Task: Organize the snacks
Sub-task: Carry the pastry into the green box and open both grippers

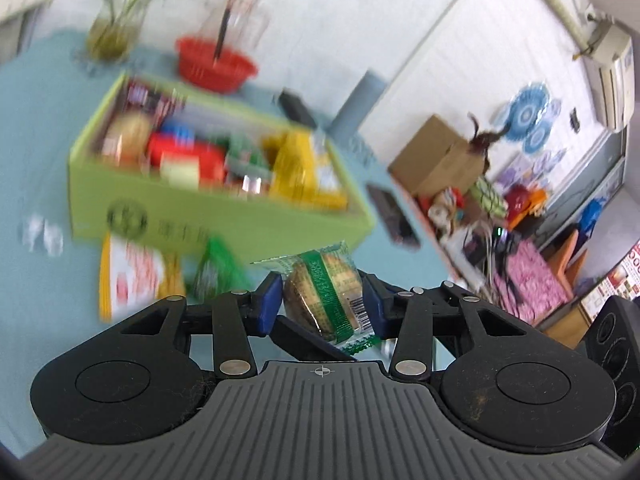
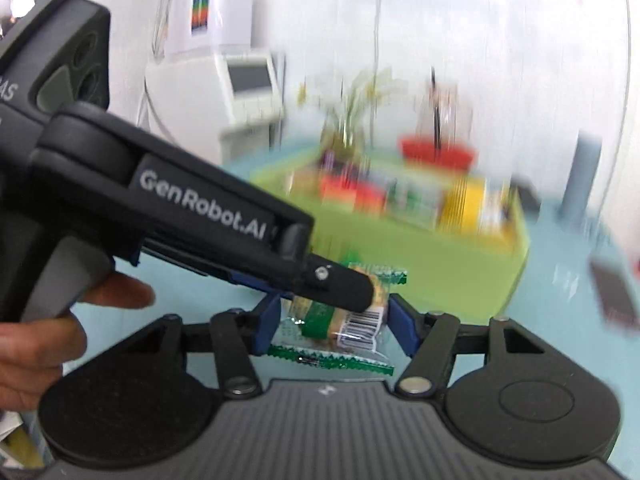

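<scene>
My left gripper (image 1: pixel 323 304) is shut on a small cake in a clear wrapper with green print (image 1: pixel 328 300), held above the blue table. In the right wrist view the same wrapped cake (image 2: pixel 340 316) lies between the blue pads of my right gripper (image 2: pixel 334 320), and the left gripper's black finger (image 2: pixel 340 286) crosses in front of it. Whether the right pads press on the wrapper does not show. A green cardboard box (image 1: pixel 224 216) full of snack packs stands just beyond; it also shows in the right wrist view (image 2: pixel 420 252).
Loose snack packs (image 1: pixel 132 272) lie in front of the box. A red basket (image 1: pixel 216 64) and a glass vase with plants (image 1: pixel 114 28) stand behind it. A dark phone (image 1: pixel 394 212) lies to the right. A hand (image 2: pixel 48 340) holds the left gripper.
</scene>
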